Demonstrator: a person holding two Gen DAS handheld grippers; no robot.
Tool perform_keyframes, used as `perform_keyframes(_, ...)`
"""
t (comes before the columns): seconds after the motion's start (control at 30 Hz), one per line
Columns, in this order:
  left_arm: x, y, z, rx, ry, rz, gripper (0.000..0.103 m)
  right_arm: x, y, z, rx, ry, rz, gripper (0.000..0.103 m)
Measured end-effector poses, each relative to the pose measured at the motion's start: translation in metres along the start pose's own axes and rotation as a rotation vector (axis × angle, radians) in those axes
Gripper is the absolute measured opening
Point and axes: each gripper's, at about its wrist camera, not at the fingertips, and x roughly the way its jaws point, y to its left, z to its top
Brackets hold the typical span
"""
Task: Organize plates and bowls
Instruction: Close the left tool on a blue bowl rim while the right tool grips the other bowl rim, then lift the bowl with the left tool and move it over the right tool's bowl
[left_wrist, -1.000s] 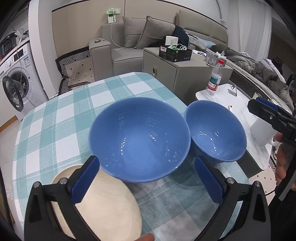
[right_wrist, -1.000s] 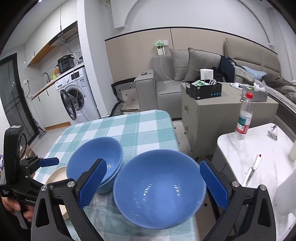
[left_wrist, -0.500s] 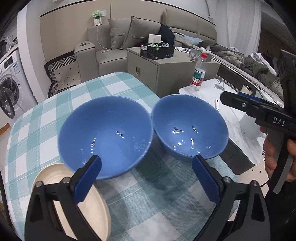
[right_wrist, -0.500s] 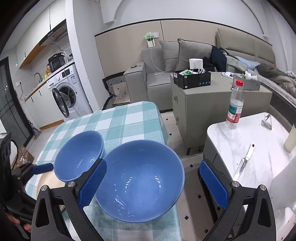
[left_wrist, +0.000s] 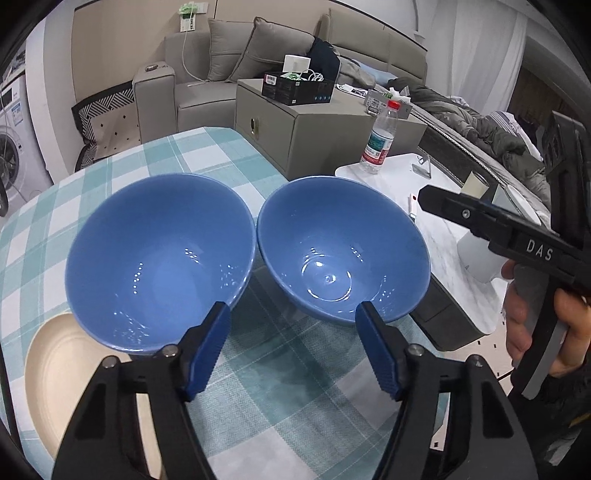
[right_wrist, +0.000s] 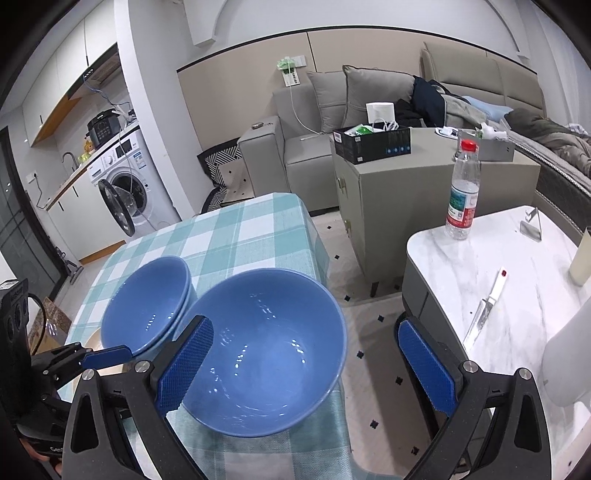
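Two blue bowls sit side by side on the checked tablecloth (left_wrist: 122, 166), rims nearly touching. The left bowl (left_wrist: 159, 258) looks like it's nested in another one, you can see a double rim in the right wrist view, and its near edge overlaps the cream plate (left_wrist: 55, 373). The right bowl (left_wrist: 343, 247) sits right at the table's corner.

Left gripper (left_wrist: 291, 350) has just been closing, jaws now about half spread with only tablecloth between them, tips just short of both bowls. Nothing held.

Right gripper (right_wrist: 306, 365) is spread wide, left pad over the right bowl's near rim, the other pad out past the table edge. Can't tell if it touches the bowl. Not clamped on anything.
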Motion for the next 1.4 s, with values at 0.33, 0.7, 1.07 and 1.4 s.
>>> perform_keyframes(0.33, 0.011, -0.003, 0.001, -0.045, 0.031, -0.042, 0.055, 0.009, -0.004, -0.003, -0.003, 0.026, 0.007, 0.102)
perform_keyframes(0.7, 0.033, -0.011, 0.007, -0.041, 0.06, -0.022, 0.054, 0.028, -0.018, -0.007, 0.025, 0.078, -0.002, 0.078)
perform_keyframes(1.07, 0.047, -0.014, 0.005, -0.043, 0.069, -0.014, 0.047, 0.048, -0.026, -0.015, 0.011, 0.133, -0.014, 0.043)
perform_keyframes(1.4, 0.048, -0.01, 0.006, -0.048, 0.058, -0.006, 0.038, 0.056, -0.025, -0.017, 0.009, 0.154, -0.008, 0.04)
